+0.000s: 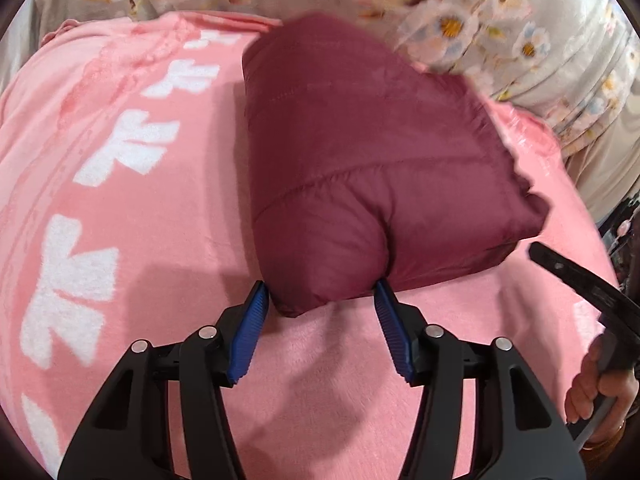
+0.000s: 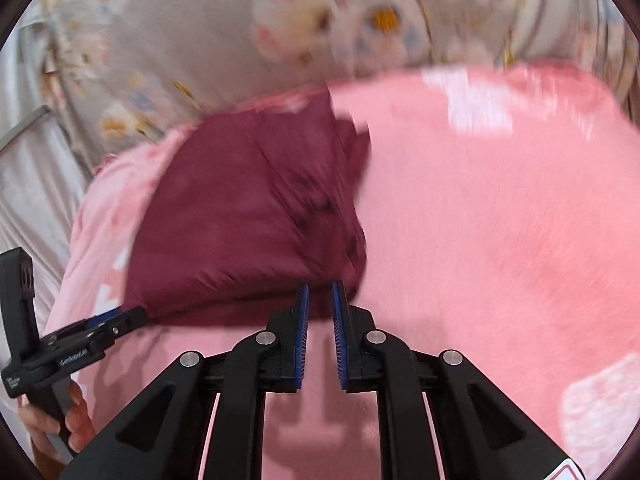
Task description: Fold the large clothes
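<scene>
A maroon quilted jacket (image 1: 360,168) lies folded into a thick bundle on a pink blanket (image 1: 132,220). My left gripper (image 1: 322,292) is open, its blue pads on either side of the bundle's near corner. In the right wrist view the jacket (image 2: 240,216) lies ahead and left. My right gripper (image 2: 320,292) has its pads a narrow gap apart at the bundle's near right edge, with no cloth visibly between them. The left gripper (image 2: 116,318) also shows there at the bundle's left corner.
The pink blanket (image 2: 500,220) has white letter shapes (image 1: 68,280) and covers the bed. Beyond it lies grey floral bedding (image 1: 520,40), also in the right wrist view (image 2: 200,40). The right gripper's body and the hand holding it (image 1: 600,380) sit at the lower right.
</scene>
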`<state>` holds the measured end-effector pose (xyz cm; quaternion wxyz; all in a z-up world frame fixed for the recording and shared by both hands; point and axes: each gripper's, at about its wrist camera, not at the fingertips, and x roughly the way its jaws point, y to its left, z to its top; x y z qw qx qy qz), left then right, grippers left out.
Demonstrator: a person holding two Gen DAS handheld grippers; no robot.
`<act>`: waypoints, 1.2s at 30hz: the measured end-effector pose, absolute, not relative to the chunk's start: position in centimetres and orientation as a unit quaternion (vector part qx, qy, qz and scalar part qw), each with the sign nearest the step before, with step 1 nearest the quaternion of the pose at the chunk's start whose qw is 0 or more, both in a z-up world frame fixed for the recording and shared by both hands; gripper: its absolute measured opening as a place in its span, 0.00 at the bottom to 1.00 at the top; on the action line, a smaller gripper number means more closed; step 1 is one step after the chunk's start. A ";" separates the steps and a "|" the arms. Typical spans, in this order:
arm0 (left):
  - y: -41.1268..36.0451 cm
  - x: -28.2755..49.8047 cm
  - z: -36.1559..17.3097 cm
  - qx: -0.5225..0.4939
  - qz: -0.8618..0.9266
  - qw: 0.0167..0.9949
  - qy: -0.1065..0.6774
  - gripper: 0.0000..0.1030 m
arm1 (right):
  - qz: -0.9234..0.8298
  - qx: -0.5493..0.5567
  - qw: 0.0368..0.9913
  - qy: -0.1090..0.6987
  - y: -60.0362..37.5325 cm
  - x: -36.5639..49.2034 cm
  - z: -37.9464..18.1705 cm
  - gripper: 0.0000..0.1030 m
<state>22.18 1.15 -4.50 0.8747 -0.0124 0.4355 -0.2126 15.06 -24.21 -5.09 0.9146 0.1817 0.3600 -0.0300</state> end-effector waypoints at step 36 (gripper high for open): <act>-0.3 16.9 -4.2 0.042 -0.126 0.924 0.357 0.81 | -0.069 0.064 0.930 0.355 -17.0 8.4 -5.7 0.55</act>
